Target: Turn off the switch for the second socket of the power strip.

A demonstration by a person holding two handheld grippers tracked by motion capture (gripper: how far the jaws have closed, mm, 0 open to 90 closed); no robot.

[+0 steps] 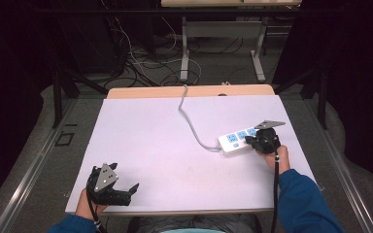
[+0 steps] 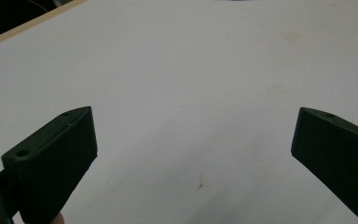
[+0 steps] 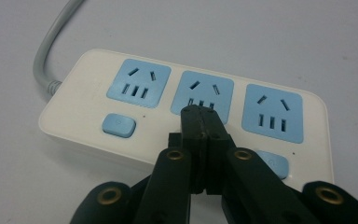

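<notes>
A white power strip (image 1: 234, 140) with three blue sockets lies on the right part of the table, and its grey cable (image 1: 188, 120) runs to the far edge. My right gripper (image 1: 250, 141) is shut with nothing between its jaws. In the right gripper view the closed tips (image 3: 200, 116) rest over the power strip (image 3: 88, 93) just below the middle socket (image 3: 205, 91). Blue buttons (image 3: 118, 125) show under the outer sockets; the spot under the middle one is hidden by the jaws. My left gripper (image 1: 130, 193) stands wide open near the front left edge, with bare table between its fingers (image 2: 56, 163).
The white table top (image 1: 145, 145) has a wooden far edge (image 1: 145, 92). Beyond it stand a grey desk frame (image 1: 223, 48) and tangled floor cables (image 1: 145, 63). Dark curtains close both sides.
</notes>
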